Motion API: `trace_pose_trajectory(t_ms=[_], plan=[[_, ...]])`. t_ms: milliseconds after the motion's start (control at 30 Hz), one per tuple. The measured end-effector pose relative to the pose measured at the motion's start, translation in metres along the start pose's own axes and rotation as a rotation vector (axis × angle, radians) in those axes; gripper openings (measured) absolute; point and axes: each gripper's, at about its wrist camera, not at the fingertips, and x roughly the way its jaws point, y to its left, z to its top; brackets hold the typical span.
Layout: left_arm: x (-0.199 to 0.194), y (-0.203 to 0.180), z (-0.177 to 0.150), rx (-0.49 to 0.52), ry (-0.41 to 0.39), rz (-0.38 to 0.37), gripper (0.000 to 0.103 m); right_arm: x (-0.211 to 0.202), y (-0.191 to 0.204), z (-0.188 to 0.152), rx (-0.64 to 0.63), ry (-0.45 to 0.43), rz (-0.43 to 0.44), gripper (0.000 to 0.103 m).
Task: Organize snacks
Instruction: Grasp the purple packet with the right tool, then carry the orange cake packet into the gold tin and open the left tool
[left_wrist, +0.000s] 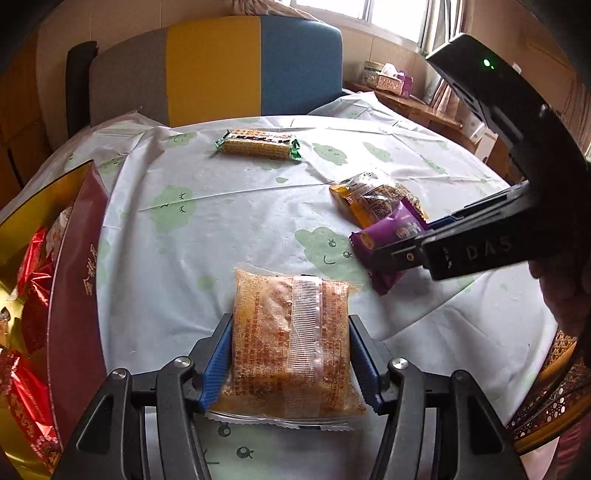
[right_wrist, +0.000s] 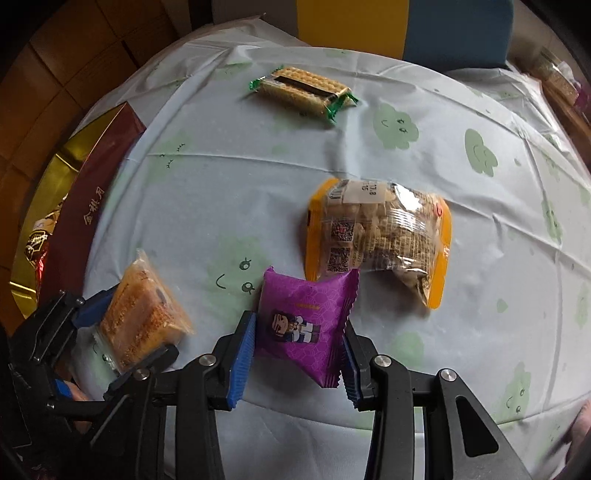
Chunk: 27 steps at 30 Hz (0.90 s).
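My left gripper (left_wrist: 290, 354) is shut on a clear-wrapped orange cake packet (left_wrist: 291, 339), just above the tablecloth; it also shows in the right wrist view (right_wrist: 142, 321). My right gripper (right_wrist: 299, 354) is shut on a purple snack packet (right_wrist: 306, 325), also seen in the left wrist view (left_wrist: 384, 240). An orange-edged bag of nut snacks (right_wrist: 380, 240) lies just beyond the purple packet. A green-ended cracker pack (left_wrist: 258, 144) lies at the far side of the table. A maroon and gold gift box (left_wrist: 74, 295) with red-wrapped sweets stands at the left.
The round table has a pale cloth with green cloud prints (left_wrist: 221, 221). A grey, yellow and blue chair (left_wrist: 221, 66) stands behind it. A wooden shelf with a tissue box (left_wrist: 391, 79) is at the far right. A woven basket rim (left_wrist: 554, 387) is at the near right.
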Motion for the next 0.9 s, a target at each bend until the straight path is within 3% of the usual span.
trace_pose_trajectory(t_ms=[900], plan=[[-0.066, 0.039, 0.011, -0.129, -0.079, 0.118, 0.06, 0.005, 0.004, 0.002, -0.026, -0.013, -0.034, 0.042]])
